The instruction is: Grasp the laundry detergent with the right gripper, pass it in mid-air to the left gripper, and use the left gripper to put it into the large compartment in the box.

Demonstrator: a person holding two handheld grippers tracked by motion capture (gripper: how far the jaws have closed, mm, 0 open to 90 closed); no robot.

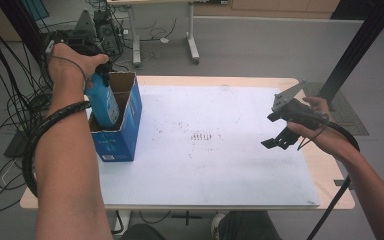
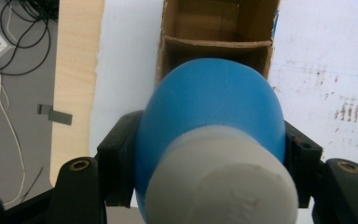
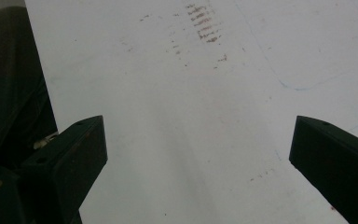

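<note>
While our left gripper (image 1: 100,70) clamps the smooth, rigid, likely slippery blue bottle (image 1: 104,102) below its white cap (image 2: 223,186), half inside the cardboard box (image 1: 125,135) at nine o'clock, our right gripper (image 1: 280,137) hangs open.

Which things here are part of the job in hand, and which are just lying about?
In the job:
- blue bottle, white-capped, clamped in the left claw
- open blue cardboard box, bottle partly inside it

Not in it:
- right claw, open, holding nothing, above the white table mat
- brown smudges on the mat
- cables on the floor
</note>
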